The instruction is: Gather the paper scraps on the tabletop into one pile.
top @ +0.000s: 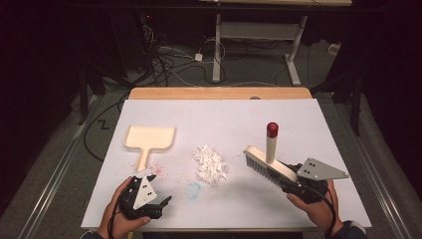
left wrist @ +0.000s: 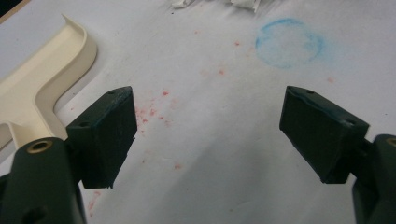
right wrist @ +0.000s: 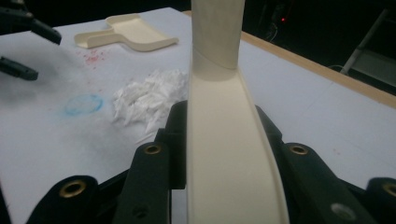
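Observation:
A cream hand brush (top: pixel 266 162) with grey bristles and an upright red-capped handle hangs just above the table at the right. My right gripper (top: pixel 287 179) is shut on its flat cream back (right wrist: pixel 233 177), one black jaw on each side. To the brush's left lies a pile of white paper scraps (top: pixel 210 163) (right wrist: pixel 149 95). A cream dustpan (top: pixel 149 138) (right wrist: pixel 128 31) lies flat at the left, its handle (left wrist: pixel 32 100) pointing toward me. My left gripper (top: pixel 159 206) (left wrist: pixel 208 135) rests near the front left edge, open, with only bare sheet between its jaws.
A white sheet (top: pixel 298 114) covers the table, with a wooden strip (top: pixel 219 93) at the far edge. A faint blue ring (top: pixel 193 189) (left wrist: pixel 289 43) and red specks (top: pixel 158 171) mark the sheet between the grippers. Beyond the table are cables and desk legs (top: pixel 217 50).

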`<action>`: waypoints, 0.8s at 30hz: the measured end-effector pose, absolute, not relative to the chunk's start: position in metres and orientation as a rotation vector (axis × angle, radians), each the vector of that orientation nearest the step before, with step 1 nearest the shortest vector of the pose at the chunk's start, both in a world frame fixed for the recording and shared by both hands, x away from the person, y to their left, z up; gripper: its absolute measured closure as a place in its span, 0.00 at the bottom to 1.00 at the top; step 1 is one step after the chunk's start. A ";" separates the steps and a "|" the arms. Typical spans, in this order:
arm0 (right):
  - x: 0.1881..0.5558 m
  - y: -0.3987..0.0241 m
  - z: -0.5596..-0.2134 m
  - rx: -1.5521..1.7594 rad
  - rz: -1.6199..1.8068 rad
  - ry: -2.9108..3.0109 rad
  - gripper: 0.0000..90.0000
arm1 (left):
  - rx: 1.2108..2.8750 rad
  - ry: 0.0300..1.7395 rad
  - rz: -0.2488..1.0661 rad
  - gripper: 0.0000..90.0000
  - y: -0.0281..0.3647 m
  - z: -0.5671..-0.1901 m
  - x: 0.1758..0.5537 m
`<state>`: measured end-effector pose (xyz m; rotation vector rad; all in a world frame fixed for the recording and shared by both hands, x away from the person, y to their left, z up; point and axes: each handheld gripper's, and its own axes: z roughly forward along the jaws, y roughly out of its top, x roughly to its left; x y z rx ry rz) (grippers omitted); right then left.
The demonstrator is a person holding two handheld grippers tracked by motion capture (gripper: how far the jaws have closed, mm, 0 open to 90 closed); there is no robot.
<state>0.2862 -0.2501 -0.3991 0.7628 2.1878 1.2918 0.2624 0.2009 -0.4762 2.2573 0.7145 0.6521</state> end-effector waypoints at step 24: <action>0.271 -0.304 -0.405 0.929 1.258 2.492 0.76 | 2.262 0.725 0.649 0.20 0.201 -0.476 0.262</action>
